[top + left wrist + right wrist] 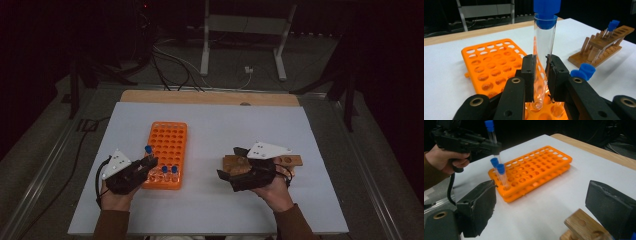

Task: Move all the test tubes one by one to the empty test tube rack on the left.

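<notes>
Clear round-bottomed tube (pixel 544 50) above perforated orange rack (pixel 491 65)

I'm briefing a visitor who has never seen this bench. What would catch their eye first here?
The bright orange tube rack on the white table, left of centre, stands out most. Above its near edge the left gripper is shut on a clear blue-capped tube, held upright, its tip just over the rack's holes; two more capped tubes stand in the rack's near row. To the right, the right gripper hangs open by a wooden rack.
</notes>
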Demonstrator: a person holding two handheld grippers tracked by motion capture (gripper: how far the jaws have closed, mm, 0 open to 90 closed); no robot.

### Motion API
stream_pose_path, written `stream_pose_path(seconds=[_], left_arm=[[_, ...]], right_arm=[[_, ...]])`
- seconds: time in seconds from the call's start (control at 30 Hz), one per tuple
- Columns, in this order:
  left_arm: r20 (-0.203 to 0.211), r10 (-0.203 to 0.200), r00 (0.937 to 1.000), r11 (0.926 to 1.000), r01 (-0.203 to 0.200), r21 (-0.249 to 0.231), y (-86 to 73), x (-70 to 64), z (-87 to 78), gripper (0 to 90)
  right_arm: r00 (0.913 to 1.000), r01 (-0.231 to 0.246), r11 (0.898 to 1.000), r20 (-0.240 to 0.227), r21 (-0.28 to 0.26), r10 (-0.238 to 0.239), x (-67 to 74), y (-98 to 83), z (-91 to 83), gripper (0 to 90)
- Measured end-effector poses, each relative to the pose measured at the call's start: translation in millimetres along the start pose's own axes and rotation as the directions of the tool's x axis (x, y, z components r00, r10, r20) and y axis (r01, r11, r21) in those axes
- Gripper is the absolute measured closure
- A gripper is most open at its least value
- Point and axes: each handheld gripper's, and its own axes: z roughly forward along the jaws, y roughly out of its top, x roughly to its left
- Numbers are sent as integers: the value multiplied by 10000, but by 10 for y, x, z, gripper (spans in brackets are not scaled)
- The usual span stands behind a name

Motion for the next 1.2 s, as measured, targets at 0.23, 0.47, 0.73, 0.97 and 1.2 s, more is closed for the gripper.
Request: stream_pose_path(seconds=[0.23,0.47,0.73,0.97,1.2], left_arm=[[-57,-5,10000,9999,6,147,-57,-6,19,774],[-104,-14,9999,9997,17,237,-95,-14,27,773],[-28,73,10000,9993,-72,364,-166,-52,45,773],[95,259,9996,9990,-262,367,-206,-90,82,772],[127,518,9986,9950,-527,853,-260,-130,132,772]], right_arm=[[9993,-227,9997,300,-104,230,-67,-97,-75,99],[9983,-322,9993,475,-209,332,-107,-157,-130,101],[9971,-351,9990,668,-283,370,-143,-213,-205,101],[9962,-411,9987,759,-298,433,-175,-263,-253,101],[9955,-467,9984,808,-317,491,-195,-301,-294,101]])
